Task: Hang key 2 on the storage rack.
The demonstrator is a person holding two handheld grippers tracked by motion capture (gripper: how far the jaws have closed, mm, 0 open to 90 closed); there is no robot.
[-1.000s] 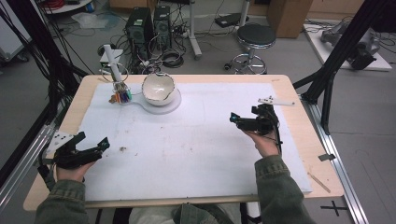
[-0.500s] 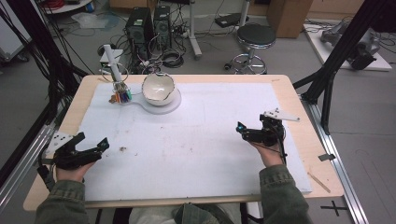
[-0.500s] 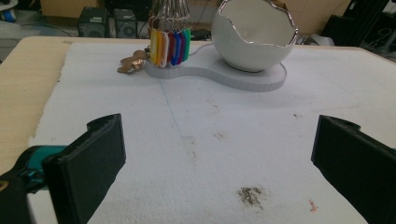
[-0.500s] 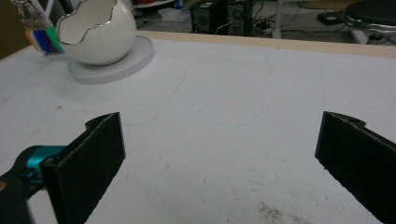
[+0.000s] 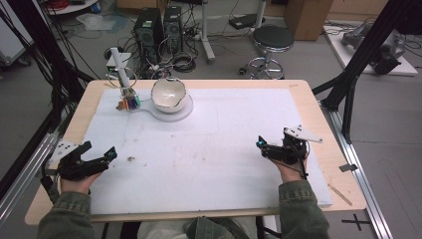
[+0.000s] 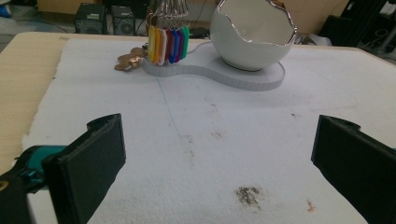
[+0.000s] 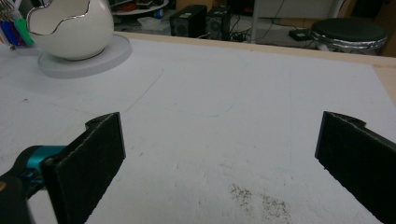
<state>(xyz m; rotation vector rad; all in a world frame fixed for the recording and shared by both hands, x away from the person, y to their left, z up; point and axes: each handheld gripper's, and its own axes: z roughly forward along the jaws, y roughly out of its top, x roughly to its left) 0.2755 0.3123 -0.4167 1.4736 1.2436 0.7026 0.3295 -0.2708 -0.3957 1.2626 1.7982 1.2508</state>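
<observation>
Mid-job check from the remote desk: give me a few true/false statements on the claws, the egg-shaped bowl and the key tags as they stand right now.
1. Both claws are open and hold nothing. True: the left claw and the right claw have their jaws wide apart over the white mat.
2. The egg-shaped bowl lies tipped over on the mat. False: it stands upright on its white base.
3. The coloured key tags hang beside the bowl. True.
4. The right claw touches the bowl. False: it is well apart from it, near the table's right edge.
</observation>
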